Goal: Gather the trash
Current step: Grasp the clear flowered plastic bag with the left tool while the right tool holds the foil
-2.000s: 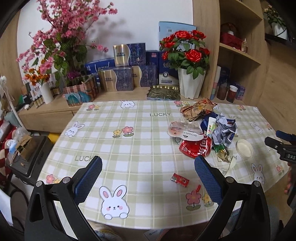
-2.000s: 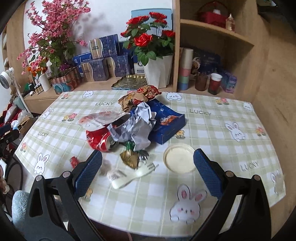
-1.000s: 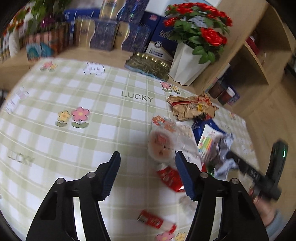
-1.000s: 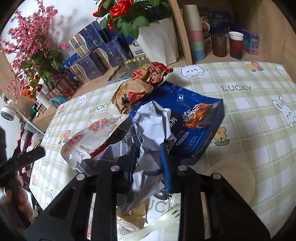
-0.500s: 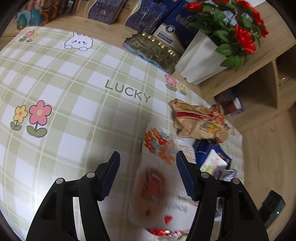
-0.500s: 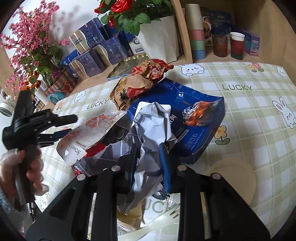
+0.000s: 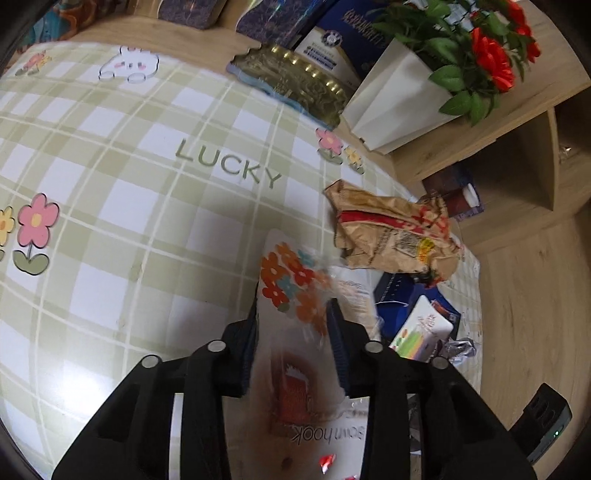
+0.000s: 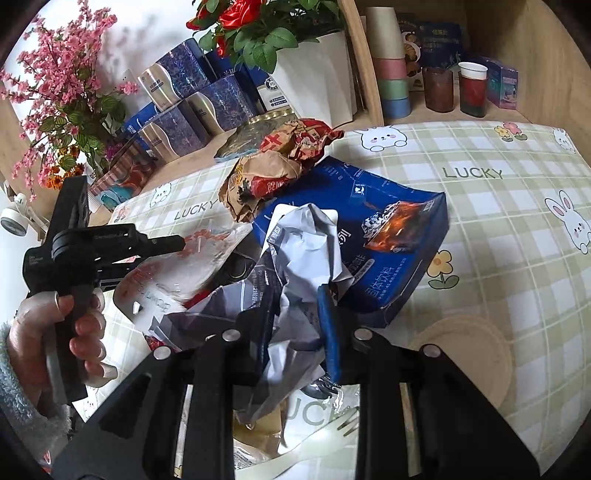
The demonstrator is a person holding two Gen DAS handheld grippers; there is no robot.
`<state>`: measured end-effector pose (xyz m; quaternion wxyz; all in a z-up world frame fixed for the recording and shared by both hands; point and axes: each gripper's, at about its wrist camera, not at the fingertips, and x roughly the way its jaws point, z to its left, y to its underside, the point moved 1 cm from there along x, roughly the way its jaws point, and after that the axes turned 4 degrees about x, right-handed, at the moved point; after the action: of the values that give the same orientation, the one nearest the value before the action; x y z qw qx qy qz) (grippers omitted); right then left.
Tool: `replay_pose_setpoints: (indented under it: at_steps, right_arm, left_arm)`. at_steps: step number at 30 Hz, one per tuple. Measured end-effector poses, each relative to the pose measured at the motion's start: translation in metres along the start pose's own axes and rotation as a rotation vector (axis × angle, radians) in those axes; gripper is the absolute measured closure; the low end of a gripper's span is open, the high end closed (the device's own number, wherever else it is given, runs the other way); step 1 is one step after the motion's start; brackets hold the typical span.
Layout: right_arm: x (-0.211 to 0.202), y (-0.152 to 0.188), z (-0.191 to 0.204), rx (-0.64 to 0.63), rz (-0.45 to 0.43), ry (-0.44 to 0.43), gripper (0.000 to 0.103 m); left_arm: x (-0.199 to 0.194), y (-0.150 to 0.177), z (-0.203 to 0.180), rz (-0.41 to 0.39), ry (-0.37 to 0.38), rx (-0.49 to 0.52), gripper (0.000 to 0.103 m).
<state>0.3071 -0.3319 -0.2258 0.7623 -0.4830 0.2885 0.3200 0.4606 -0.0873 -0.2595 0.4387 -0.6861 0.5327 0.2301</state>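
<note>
Round table [image 8: 517,192], green-and-white check cloth with bunny, flower and "LUCKY" prints. Light wood shelving unit [image 8: 364,70] upper right of the right wrist view, open compartments. Low wood sideboard [image 7: 155,40] along the top of the left wrist view, behind the table. White wall [image 8: 122,33] upper left. Wood-look floor [image 7: 528,295] at right of the left wrist view. Even daylight, soft shadows.

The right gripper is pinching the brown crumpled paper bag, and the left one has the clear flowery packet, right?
Not quite. In the right wrist view, the right gripper pinches the crumpled grey-and-white wrapper, not the brown crumpled paper bag. The left gripper does hold the clear flowery packet.
</note>
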Motion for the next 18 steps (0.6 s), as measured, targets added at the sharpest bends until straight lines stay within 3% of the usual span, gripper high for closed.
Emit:
replay_pose_setpoints:
  at_steps: [8, 18]
  right_arm:
    - [-0.022, -0.003, 0.004, 0.008, -0.054, -0.007, 0.077]
    - [-0.069, 0.001, 0.022, 0.006, -0.119, -0.041, 0.077]
  left_arm:
    - [-0.053, 0.003, -0.025, -0.113, 0.031, 0.098, 0.088]
    - [-0.127, 0.033, -0.061, -0.236, 0.023, 0.239, 0.089]
